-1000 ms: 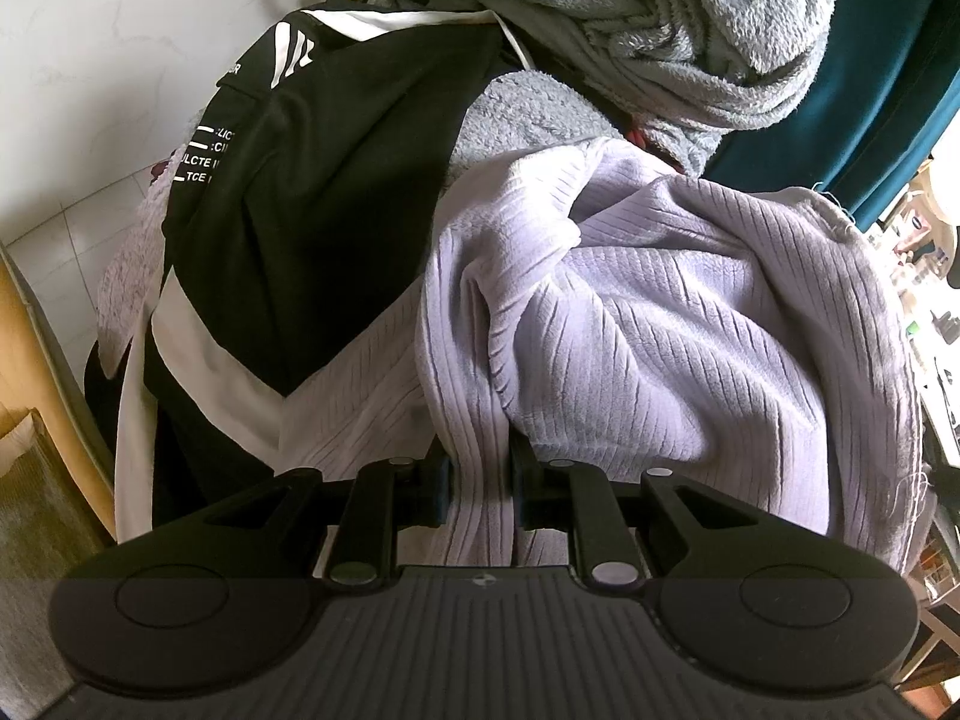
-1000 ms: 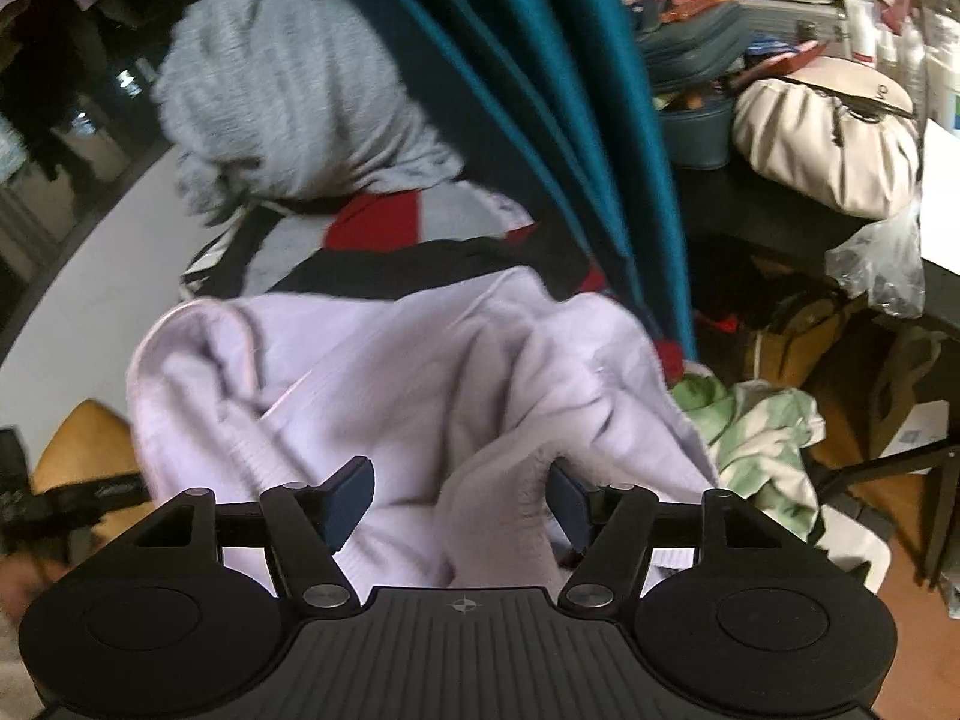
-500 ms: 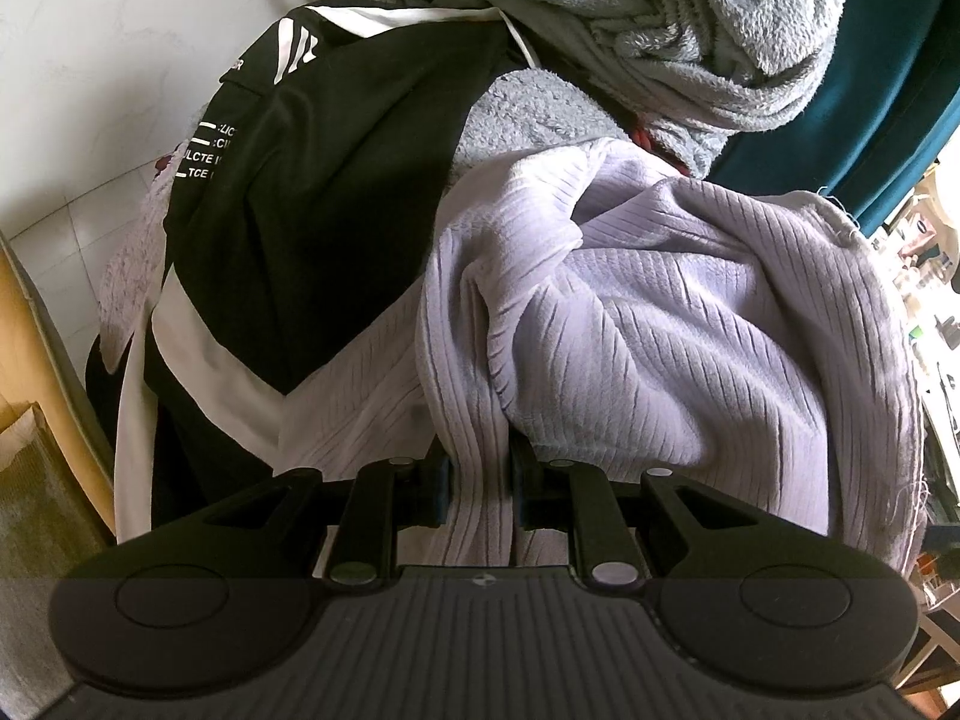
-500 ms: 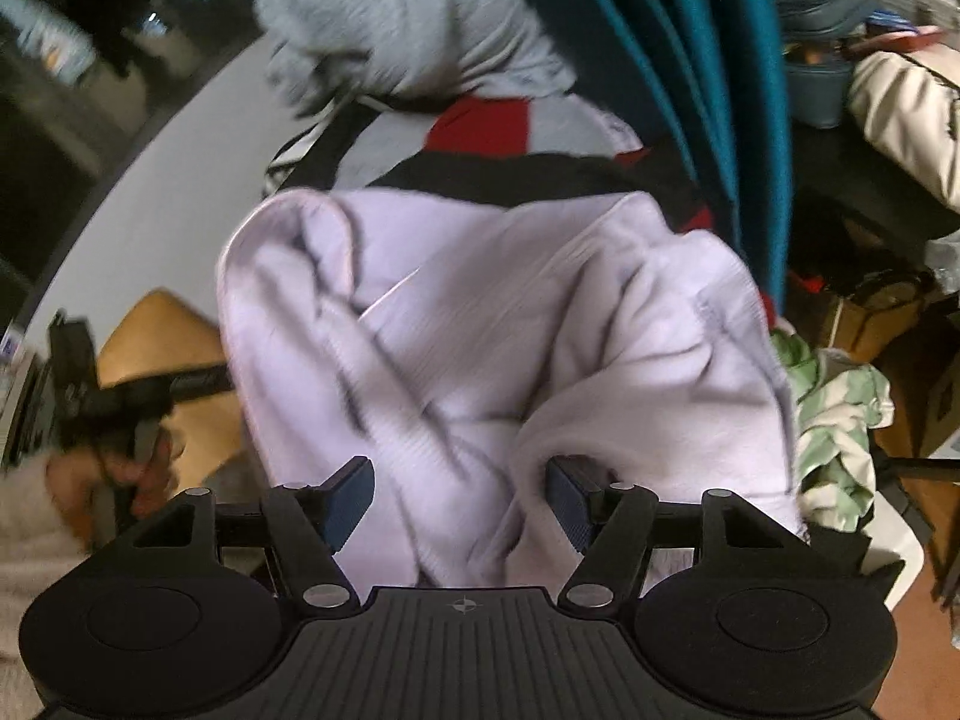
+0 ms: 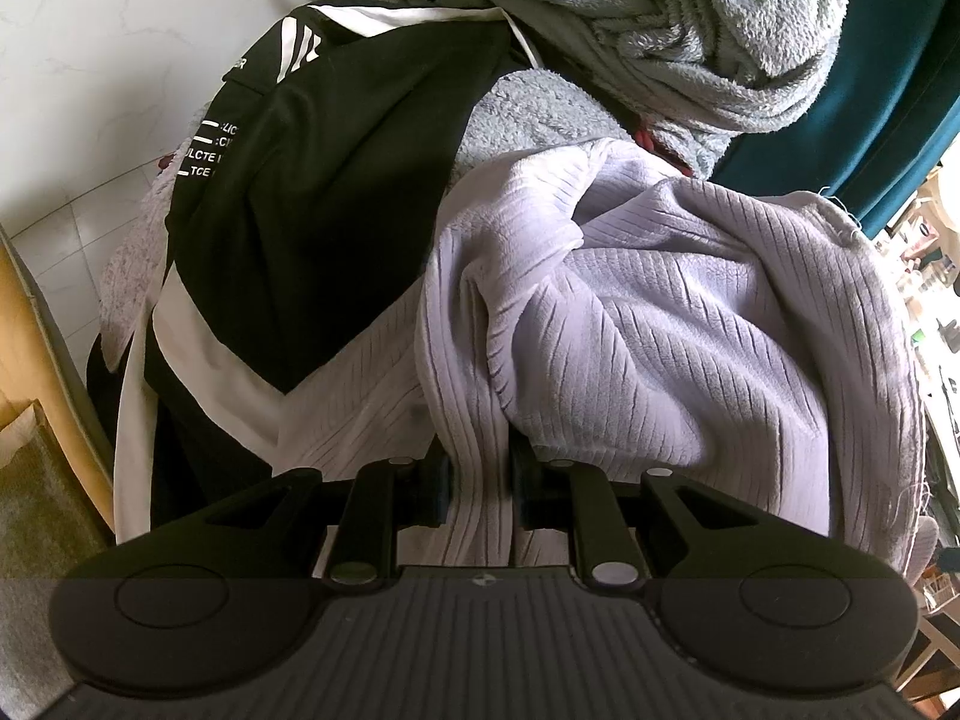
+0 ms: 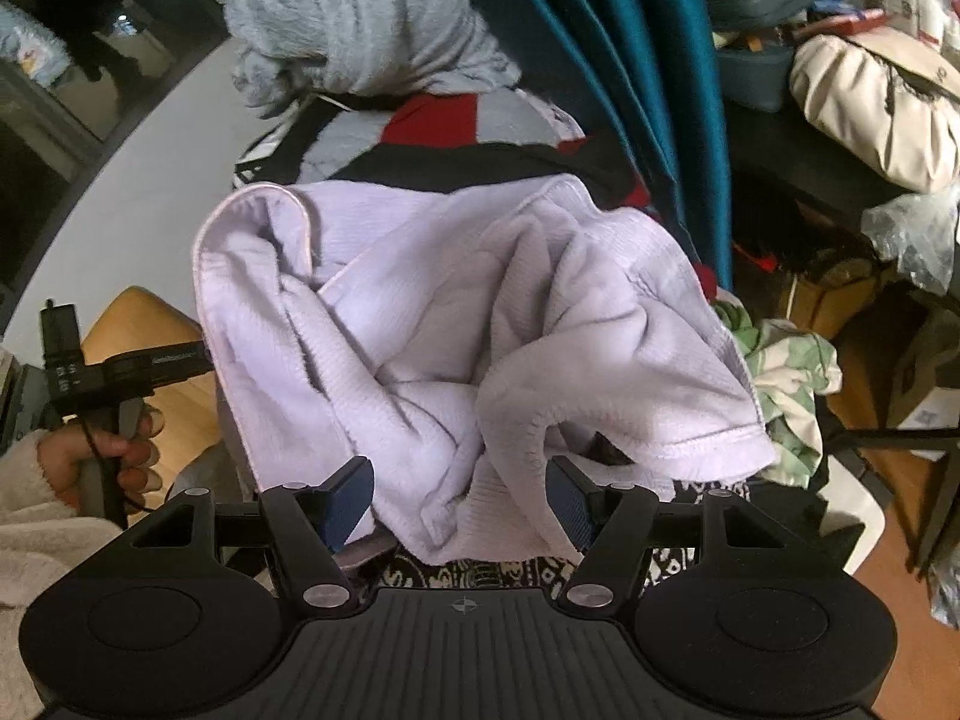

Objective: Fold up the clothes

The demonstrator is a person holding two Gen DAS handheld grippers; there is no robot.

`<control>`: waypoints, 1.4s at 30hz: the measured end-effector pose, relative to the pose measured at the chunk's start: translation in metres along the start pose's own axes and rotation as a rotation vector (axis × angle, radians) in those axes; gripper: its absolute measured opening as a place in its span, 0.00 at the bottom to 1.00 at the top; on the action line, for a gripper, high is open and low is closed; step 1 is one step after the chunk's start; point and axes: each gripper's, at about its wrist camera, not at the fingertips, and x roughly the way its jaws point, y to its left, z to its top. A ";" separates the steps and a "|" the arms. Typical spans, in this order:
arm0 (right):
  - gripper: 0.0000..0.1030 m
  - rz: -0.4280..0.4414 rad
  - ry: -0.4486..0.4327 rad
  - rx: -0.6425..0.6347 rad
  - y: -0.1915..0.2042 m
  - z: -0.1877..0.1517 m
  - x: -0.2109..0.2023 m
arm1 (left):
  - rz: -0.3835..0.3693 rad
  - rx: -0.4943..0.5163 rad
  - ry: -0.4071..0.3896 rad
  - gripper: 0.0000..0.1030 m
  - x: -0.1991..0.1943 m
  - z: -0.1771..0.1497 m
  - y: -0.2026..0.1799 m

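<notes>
A lavender ribbed garment (image 5: 660,324) lies crumpled on top of a heap of clothes. My left gripper (image 5: 480,480) is shut on a fold of it near its front edge. In the right wrist view the same lavender garment (image 6: 420,300) bunches down between the fingers of my right gripper (image 6: 459,498). That gripper stands open, and the blue inner faces of both pads still show. A person's hand (image 6: 114,456) holds the left gripper's handle at the left of that view.
A black and white jacket (image 5: 324,210) lies left of the garment, with grey fleece (image 5: 720,30) piled behind. A teal curtain (image 6: 630,60) hangs at the back. A cream bag (image 6: 870,102), green-white cloth (image 6: 786,372) and clutter fill the right. Patterned fabric (image 6: 468,570) lies under the right fingers.
The right gripper has risen and rolled, so the lavender garment now sits lower and more central between its fingers. The left gripper has kept still with its grip.
</notes>
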 end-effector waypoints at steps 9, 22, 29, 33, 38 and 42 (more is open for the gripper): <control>0.82 -0.149 -0.194 0.195 -0.081 0.034 0.032 | 0.014 0.015 0.000 0.18 -0.001 0.000 -0.003; 0.07 -0.086 -0.175 0.383 -0.100 0.012 0.093 | 0.017 0.019 -0.002 0.18 -0.004 -0.001 -0.004; 0.06 0.092 -0.287 0.144 -0.027 0.011 0.037 | 0.004 0.017 -0.001 0.18 -0.006 -0.002 -0.002; 0.07 0.132 -0.124 -0.021 0.015 -0.008 0.063 | -0.004 0.017 -0.004 0.18 -0.007 -0.003 -0.002; 0.07 0.093 -0.002 -0.017 0.028 -0.032 0.116 | -0.014 0.018 -0.003 0.18 -0.009 -0.005 -0.002; 0.08 0.076 0.006 0.043 0.023 -0.038 0.138 | -0.018 0.019 -0.002 0.18 -0.010 -0.006 -0.001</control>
